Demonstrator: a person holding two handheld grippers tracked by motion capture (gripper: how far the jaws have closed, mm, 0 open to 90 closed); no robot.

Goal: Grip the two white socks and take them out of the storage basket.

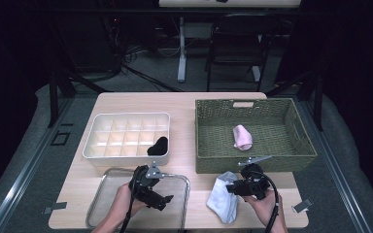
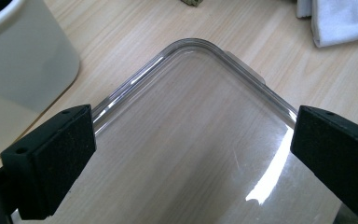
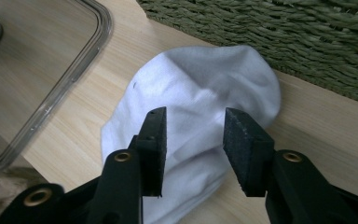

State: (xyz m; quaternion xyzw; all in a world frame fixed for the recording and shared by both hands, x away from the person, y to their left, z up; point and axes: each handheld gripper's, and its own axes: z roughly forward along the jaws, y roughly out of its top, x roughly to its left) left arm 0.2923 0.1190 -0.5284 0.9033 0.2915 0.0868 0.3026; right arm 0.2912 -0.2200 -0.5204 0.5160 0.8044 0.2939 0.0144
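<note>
A white sock (image 1: 223, 201) lies crumpled on the wooden table, in front of a green woven basket (image 1: 252, 162). My right gripper (image 1: 229, 188) hovers just above the sock's right side. In the right gripper view its jaws (image 3: 193, 116) stand partly open over the white sock (image 3: 200, 84), with nothing pinched between them. My left gripper (image 1: 166, 199) is held over a clear tray (image 1: 107, 204) at the front left. The left gripper (image 2: 191, 119) is wide open and empty above the tray's rounded corner (image 2: 200, 43). A pink sock (image 1: 243, 137) lies in the basket.
A white divided organizer (image 1: 126, 116) stands behind the tray, with a black sock (image 1: 158, 146) in its near right compartment. The organizer's wall (image 2: 23, 60) is close to my left jaw. The basket wall (image 3: 284, 28) rises just beyond the white sock.
</note>
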